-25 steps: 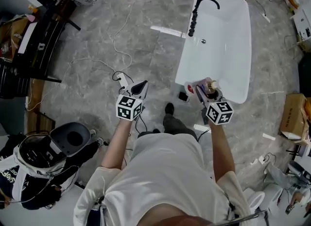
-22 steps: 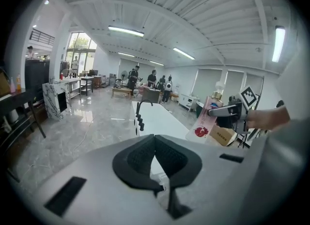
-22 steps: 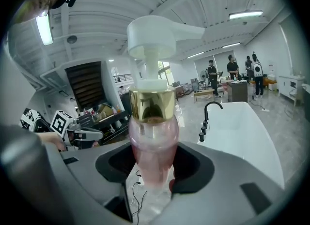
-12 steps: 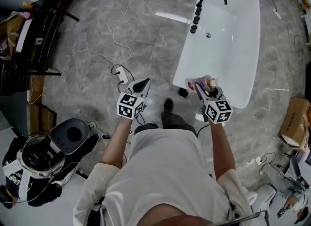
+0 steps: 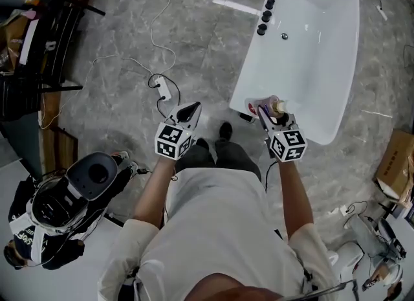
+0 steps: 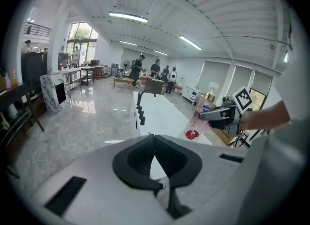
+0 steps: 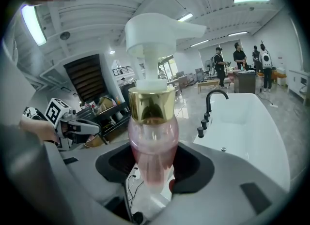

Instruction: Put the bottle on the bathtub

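My right claw (image 5: 270, 116) stays clamped on the pink body of the bottle (image 5: 261, 105), and my left claw (image 5: 189, 113) stays closed with nothing in it, over the floor (image 5: 129, 34). In the last second I came closer to the tub (image 5: 310, 54), and the bottle is now at its near end, above the rim. I think it does not rest there yet, so lowering and letting go are still to do.

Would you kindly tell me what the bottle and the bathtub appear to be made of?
Bottle: translucent pink plastic, probably, as light passes through; shiny gold collar, white plastic pump. Bathtub: glossy white, acrylic or enamel by its sheen; I cannot tell which.
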`<state>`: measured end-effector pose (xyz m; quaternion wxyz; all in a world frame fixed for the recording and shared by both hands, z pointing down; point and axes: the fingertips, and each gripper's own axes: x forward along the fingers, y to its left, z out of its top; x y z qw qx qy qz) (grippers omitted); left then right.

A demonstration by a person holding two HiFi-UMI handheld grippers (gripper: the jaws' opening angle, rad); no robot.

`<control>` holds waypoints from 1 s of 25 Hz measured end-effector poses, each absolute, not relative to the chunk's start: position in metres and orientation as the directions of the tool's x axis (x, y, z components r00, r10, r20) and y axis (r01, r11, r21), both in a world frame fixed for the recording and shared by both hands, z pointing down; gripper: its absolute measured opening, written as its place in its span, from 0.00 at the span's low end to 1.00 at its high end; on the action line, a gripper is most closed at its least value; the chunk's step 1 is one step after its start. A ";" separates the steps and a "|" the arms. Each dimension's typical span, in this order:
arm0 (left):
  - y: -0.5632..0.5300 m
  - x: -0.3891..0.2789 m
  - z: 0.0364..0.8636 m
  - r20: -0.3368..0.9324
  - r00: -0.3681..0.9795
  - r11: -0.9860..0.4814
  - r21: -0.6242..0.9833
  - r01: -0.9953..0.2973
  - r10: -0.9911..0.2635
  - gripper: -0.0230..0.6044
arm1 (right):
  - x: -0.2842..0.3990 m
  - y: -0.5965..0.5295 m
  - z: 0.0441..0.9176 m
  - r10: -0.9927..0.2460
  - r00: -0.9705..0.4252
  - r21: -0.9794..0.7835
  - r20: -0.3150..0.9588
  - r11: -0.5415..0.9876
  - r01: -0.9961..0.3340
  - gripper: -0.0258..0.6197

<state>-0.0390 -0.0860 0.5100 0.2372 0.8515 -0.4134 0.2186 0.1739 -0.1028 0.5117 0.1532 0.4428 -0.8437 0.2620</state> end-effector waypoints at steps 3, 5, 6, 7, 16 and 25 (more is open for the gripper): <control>-0.100 -0.034 0.518 0.574 0.566 -0.554 0.221 -0.803 -0.591 0.05 | 0.173 -0.116 0.524 -0.665 -0.554 -0.306 0.501 0.462 -0.832 0.40; -0.109 -0.033 0.527 0.577 0.569 -0.558 0.223 -0.800 -0.585 0.05 | 0.171 -0.122 0.535 -0.664 -0.545 -0.301 0.512 0.455 -0.838 0.40; -0.114 -0.033 0.532 0.578 0.570 -0.558 0.225 -0.799 -0.583 0.05 | 0.169 -0.125 0.541 -0.663 -0.540 -0.298 0.519 0.452 -0.841 0.40; -0.118 -0.034 0.538 0.579 0.571 -0.557 0.227 -0.799 -0.582 0.05 | 0.166 -0.128 0.548 -0.661 -0.536 -0.295 0.525 0.449 -0.843 0.40; -0.126 -0.035 0.605 0.585 0.595 -0.555 0.275 -0.785 -0.551 0.05 | 0.144 -0.135 0.613 -0.661 -0.483 -0.266 0.575 0.407 -0.874 0.40; -0.159 -0.010 0.678 0.632 0.618 -0.550 0.339 -0.763 -0.468 0.05 | 0.159 -0.174 0.694 -0.651 -0.431 -0.277 0.626 0.331 -0.902 0.40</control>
